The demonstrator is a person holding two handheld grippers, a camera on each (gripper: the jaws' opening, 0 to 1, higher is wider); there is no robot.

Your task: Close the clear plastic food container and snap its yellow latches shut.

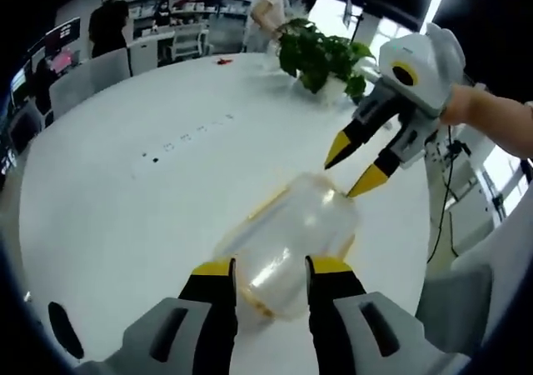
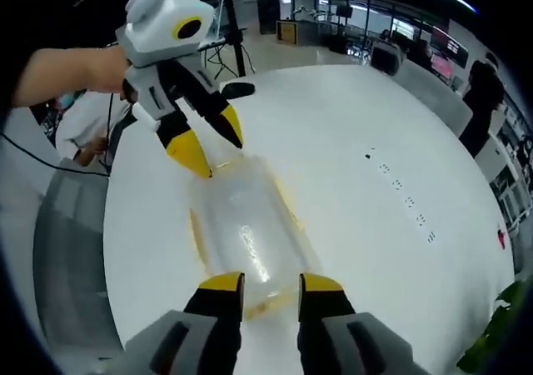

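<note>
On the white table (image 1: 108,183) lies the clear plastic container (image 1: 287,242), lid down, thin yellow latches (image 1: 265,204) along its edges. It looks light, smooth and slightly springy, liable to skate, so pressing squarely at each end latch seems safest. The left gripper (image 1: 271,267) and right gripper (image 2: 271,283) stand at opposite ends, jaws parted and empty, tips near the rim
</note>
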